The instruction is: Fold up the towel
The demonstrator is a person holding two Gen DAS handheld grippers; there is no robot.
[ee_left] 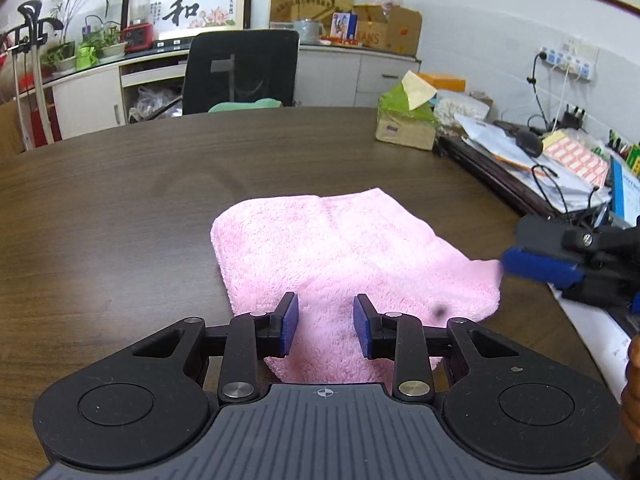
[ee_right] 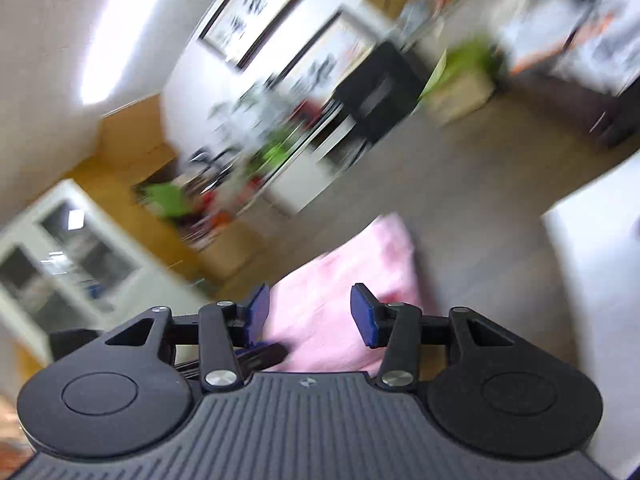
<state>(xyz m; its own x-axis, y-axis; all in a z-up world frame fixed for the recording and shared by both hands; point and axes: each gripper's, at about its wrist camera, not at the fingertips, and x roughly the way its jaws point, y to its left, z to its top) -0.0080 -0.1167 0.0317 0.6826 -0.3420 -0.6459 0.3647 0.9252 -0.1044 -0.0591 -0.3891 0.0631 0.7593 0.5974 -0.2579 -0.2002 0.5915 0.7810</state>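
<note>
At the near edge of a dark wooden table, the left gripper hovers low over a pink towel, its blue-padded jaws spread apart with nothing between them but the plush cloth below — whether the pads touch the pile cannot be told. Off to the right, the right gripper reaches in sideways at the towel's right corner; in its own badly blurred, tilted view its jaws stand apart with pink cloth showing between them, and no grasp can be made out. The towel lies roughly flat, square-ish and slightly rumpled, and looks already doubled, with a soft rounded edge at its far left and a small dark mark near the right corner. Judged from this, the step in hand is taking hold of the near edge for a further fold, and it would go best with each gripper closing on its own corner, pinching every layer together rather than only the top one — a thick pile slips easily from shallow bites. Both corners should then rise and travel together, level, toward the far edge, so that the fold line stays straight and the cloth does not drag across the wood. Beyond the towel stand a tissue box, a black chair and cluttered cabinets
</note>
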